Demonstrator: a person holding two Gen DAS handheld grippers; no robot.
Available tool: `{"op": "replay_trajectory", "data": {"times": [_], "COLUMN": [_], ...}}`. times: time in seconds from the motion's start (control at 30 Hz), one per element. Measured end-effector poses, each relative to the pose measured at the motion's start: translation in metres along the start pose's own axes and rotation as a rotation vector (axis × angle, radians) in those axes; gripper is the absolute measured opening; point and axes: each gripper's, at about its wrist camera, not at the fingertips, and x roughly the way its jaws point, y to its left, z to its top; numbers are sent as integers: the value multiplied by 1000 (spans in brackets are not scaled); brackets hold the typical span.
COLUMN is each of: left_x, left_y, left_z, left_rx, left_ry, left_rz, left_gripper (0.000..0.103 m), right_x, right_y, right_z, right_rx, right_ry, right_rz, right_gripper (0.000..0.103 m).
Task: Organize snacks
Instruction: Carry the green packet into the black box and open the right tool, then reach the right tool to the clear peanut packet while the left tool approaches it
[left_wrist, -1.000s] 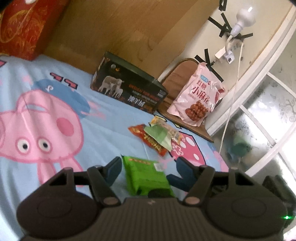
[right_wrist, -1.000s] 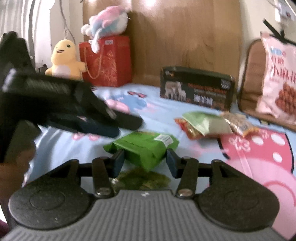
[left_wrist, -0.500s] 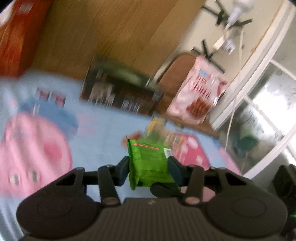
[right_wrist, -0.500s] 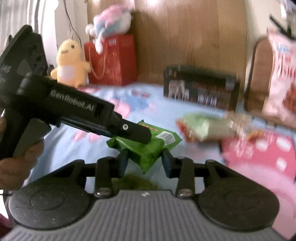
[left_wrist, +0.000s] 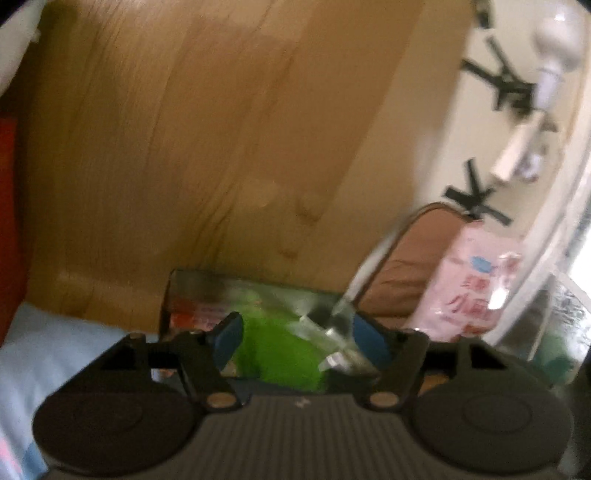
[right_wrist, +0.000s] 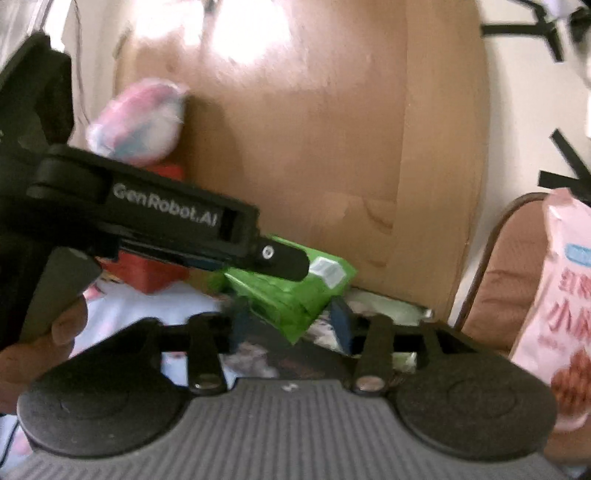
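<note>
A green snack packet (left_wrist: 277, 350) sits between my left gripper's (left_wrist: 295, 338) blue pads, over the open dark box (left_wrist: 184, 291). The view is blurred and the pads look spread wider than the packet, so the grip is unclear. In the right wrist view the left gripper (right_wrist: 284, 258) reaches in from the left and the green packet (right_wrist: 291, 291) hangs at its tip, above the box (right_wrist: 388, 306). My right gripper (right_wrist: 290, 325) is just below the packet, fingers apart on both sides of it; contact is unclear.
A wooden headboard (left_wrist: 221, 147) rises behind the box. A pink snack bag (right_wrist: 561, 295) leans on a brown chair back (right_wrist: 498, 277) at right. A red gift bag (right_wrist: 147, 273) and plush toy (right_wrist: 136, 122) stand at left. Blue printed bedsheet (left_wrist: 55, 350) lies below.
Both grippers rose and moved forward from the bedsheet toward the dark box, carrying the green packet up with them. The left gripper's pads now look wider apart than half a second ago.
</note>
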Motion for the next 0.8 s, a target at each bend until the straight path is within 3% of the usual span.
{"op": "replay_trajectory", "data": {"times": [0.2, 0.4, 0.53, 0.57, 0.63, 0.7, 0.8], "left_x": [-36, -17, 11, 16, 9, -1, -22], "left_y": [10, -14, -30, -34, -44, -46, -51], "left_z": [-41, -85, -109, -116, -125, -133, -149], "left_rx": [-49, -34, 26, 42, 99, 93, 95], "left_ry": [4, 133, 246, 280, 262, 302, 319], "left_rz": [-119, -161, -149, -136, -121, -175, -230], "left_gripper": [63, 63, 63, 62, 60, 55, 55], "right_x": [-31, -59, -65, -63, -55, -55, -45], "right_y": [-64, -92, -98, -95, -86, -78, -70], "right_z": [-28, -85, -108, -110, -115, -108, -104], "right_rx": [160, 310, 454, 458, 441, 371, 373], "right_ry": [34, 149, 172, 180, 193, 191, 206], "right_rz": [-28, -102, -68, -57, -31, -40, 33], "right_gripper": [52, 52, 52, 53, 53, 52, 47]}}
